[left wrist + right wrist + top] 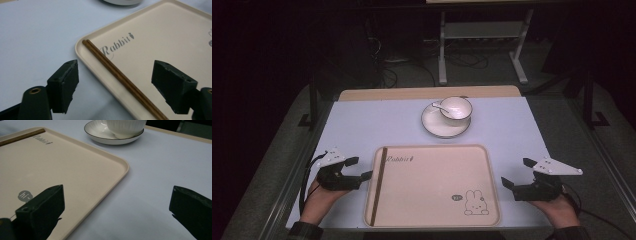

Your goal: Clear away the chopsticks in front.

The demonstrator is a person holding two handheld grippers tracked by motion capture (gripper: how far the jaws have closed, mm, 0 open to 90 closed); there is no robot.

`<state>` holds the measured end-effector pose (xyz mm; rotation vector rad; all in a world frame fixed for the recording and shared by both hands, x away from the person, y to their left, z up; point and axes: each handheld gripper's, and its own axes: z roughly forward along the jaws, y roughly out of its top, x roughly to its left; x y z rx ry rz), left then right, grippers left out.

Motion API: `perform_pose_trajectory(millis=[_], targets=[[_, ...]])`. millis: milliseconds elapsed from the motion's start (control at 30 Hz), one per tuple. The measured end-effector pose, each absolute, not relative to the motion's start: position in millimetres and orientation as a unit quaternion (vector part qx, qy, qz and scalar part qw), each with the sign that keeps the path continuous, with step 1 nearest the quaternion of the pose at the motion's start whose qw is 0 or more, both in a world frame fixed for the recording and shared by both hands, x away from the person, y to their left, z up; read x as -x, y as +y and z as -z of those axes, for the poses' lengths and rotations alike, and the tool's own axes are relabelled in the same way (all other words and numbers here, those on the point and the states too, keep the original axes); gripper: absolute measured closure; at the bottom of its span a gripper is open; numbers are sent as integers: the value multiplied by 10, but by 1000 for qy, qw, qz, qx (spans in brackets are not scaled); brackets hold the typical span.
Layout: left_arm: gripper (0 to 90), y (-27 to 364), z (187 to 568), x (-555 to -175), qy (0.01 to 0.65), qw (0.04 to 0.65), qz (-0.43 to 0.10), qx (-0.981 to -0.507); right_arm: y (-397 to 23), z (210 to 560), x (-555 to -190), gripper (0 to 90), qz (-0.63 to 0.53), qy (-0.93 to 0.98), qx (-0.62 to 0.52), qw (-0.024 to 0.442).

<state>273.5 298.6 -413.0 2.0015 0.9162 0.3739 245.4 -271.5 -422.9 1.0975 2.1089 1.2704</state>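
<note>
You are holding each hand-held gripper, left (360, 168) and right (514, 173), released beside the tray (432, 220); chopsticks (378, 185), bowl (456, 107) lying untouched

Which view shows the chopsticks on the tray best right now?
The left gripper view: the chopsticks run close up along the tray's edge, both sticks distinct. The high view shows them as a thin dark line; the right gripper view catches one end at the far corner.

Left gripper (360, 168) and right gripper (515, 172) — jaws apart — held low, facing inward.
</note>
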Motion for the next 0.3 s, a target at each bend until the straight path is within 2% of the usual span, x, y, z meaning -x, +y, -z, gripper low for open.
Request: perform_pose_trajectory(millis=[300], targets=[[193,3048,4158,-2649,367,437,-160,-805,-2709,4232,-2459,0,-457,764,-398,221]])
